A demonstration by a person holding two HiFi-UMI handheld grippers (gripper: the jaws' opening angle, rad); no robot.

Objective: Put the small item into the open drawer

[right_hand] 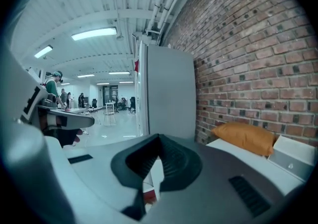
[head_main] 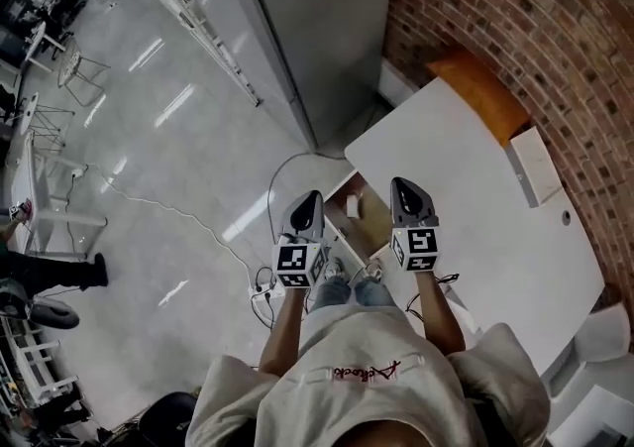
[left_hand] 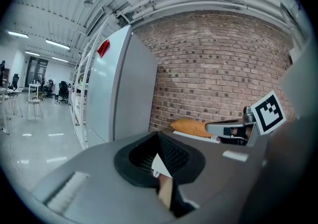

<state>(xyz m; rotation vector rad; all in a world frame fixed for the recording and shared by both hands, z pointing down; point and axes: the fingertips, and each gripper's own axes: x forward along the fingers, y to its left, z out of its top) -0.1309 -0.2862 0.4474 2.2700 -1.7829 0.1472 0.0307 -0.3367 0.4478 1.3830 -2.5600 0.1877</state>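
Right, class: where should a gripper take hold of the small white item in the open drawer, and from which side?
Grip the small white item across its shorter width, coming from straight above: the drawer walls likely block any sideways approach.

Rough brick wall (head_main: 515, 19), glossy floor (head_main: 149, 187)

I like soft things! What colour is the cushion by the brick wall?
Orange. The cushion shows best in the right gripper view.
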